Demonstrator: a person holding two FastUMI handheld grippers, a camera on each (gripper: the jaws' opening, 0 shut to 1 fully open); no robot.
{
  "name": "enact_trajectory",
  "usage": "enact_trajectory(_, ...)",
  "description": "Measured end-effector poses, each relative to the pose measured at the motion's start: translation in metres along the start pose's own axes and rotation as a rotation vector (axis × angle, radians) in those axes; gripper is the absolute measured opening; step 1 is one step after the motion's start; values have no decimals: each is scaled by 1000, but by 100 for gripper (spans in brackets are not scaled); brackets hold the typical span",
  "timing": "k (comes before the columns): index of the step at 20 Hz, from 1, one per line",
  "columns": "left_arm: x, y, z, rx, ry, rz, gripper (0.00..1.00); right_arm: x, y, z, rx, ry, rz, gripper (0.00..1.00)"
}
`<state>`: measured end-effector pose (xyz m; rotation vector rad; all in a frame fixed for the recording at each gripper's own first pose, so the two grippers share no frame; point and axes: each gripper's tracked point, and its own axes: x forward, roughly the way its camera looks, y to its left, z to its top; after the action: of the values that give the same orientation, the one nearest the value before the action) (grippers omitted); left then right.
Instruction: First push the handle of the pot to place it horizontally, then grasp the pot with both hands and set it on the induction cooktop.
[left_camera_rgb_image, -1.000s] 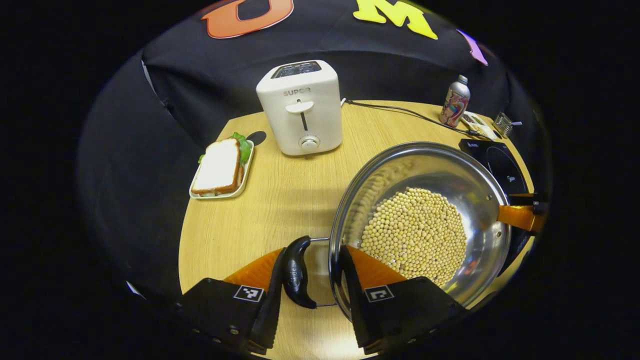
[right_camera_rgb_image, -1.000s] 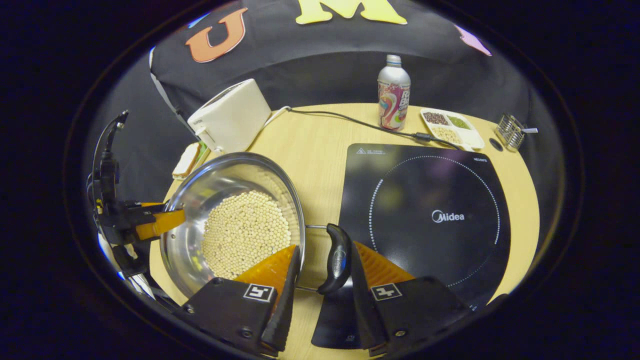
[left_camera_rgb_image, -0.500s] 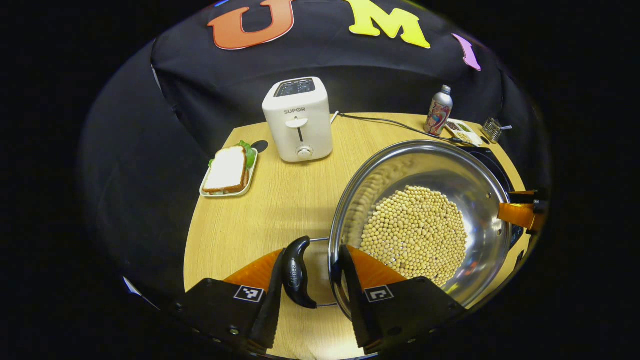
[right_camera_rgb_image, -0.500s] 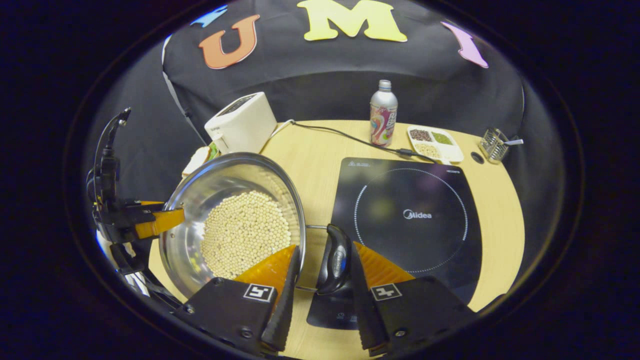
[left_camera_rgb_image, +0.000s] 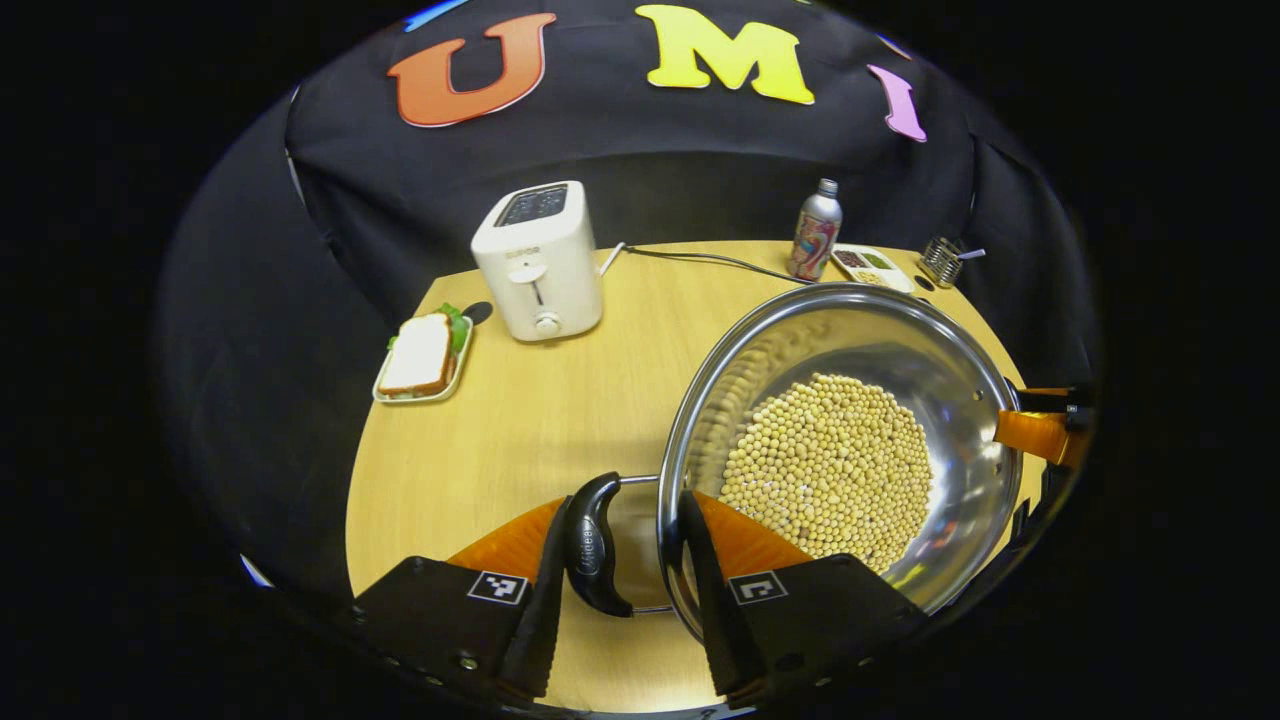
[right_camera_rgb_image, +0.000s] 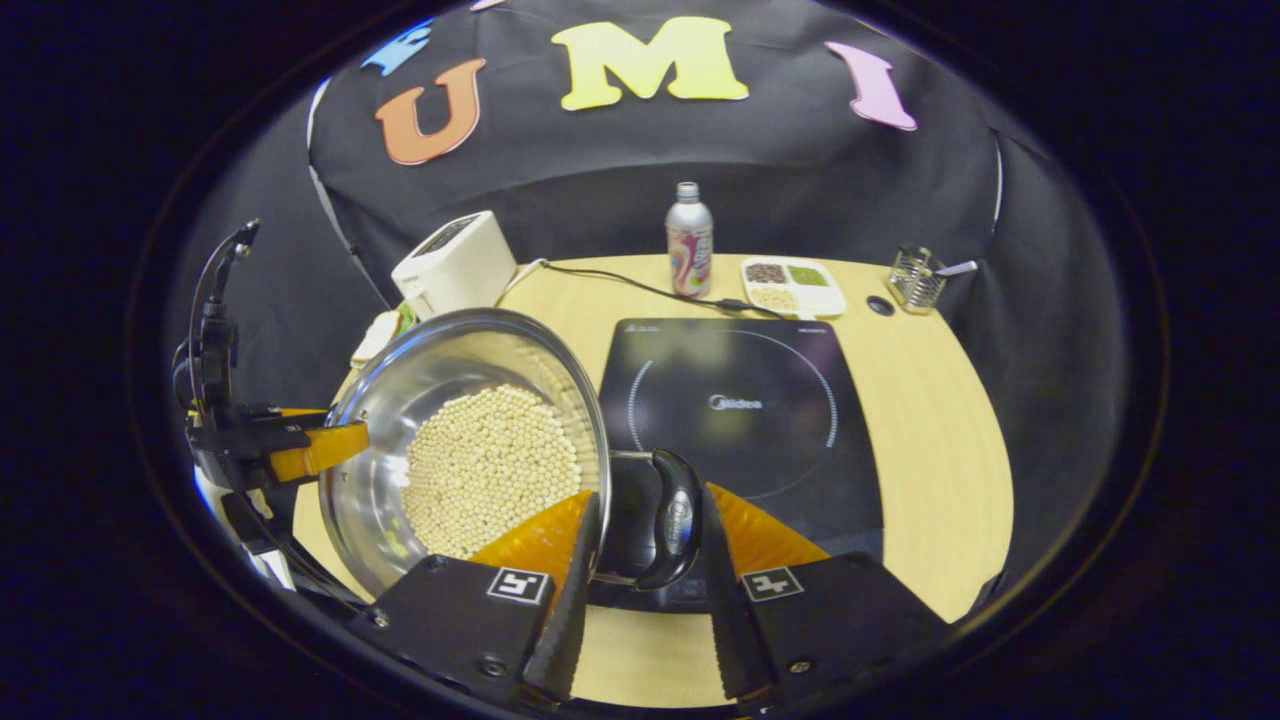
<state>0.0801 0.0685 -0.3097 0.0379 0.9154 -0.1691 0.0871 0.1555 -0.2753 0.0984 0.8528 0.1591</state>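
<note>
Since the earlier frames the steel pot (right_camera_rgb_image: 470, 450) of soybeans (right_camera_rgb_image: 490, 470) rides higher, clear of the table (right_camera_rgb_image: 930, 440), partly over the induction cooktop (right_camera_rgb_image: 760, 420). Handle-to-handle axis lies horizontal. Left gripper (left_camera_rgb_image: 620, 560) clamps one side handle (left_camera_rgb_image: 592, 545); right gripper (right_camera_rgb_image: 640, 560) clamps the other (right_camera_rgb_image: 677, 520).

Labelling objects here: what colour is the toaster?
White or cream; the toaster shows best in the left gripper view.
</note>
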Motion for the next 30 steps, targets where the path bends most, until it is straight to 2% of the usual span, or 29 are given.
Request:
enact_trajectory(8, 17, -87, 14, 60, 15, -62, 58, -11, -90, -7, 71, 11, -68, 53)
enact_trajectory(11, 29, -122, 26, 55, 24, -69, 58, -8, -124, 2, 67, 13, -81, 53)
enact_trajectory(12, 31, -134, 28, 49, 29, -68, 63, -6, -134, 6, 61, 14, -83, 53)
enact_trajectory(13, 34, -143, 31, 46, 33, -67, 58, -3, -145, 11, 57, 16, -83, 53)
enact_trajectory(17, 43, -171, 47, 26, 34, -49, 58, 7, -177, 30, 39, 20, -74, 53)
enact_trajectory(22, 56, -189, 64, -2, 38, -18, 58, 28, -202, 55, 7, 22, -50, 53)
enact_trajectory(30, 80, -190, 76, -12, 75, 24, 58, 60, -212, 72, -15, 64, -7, 53)
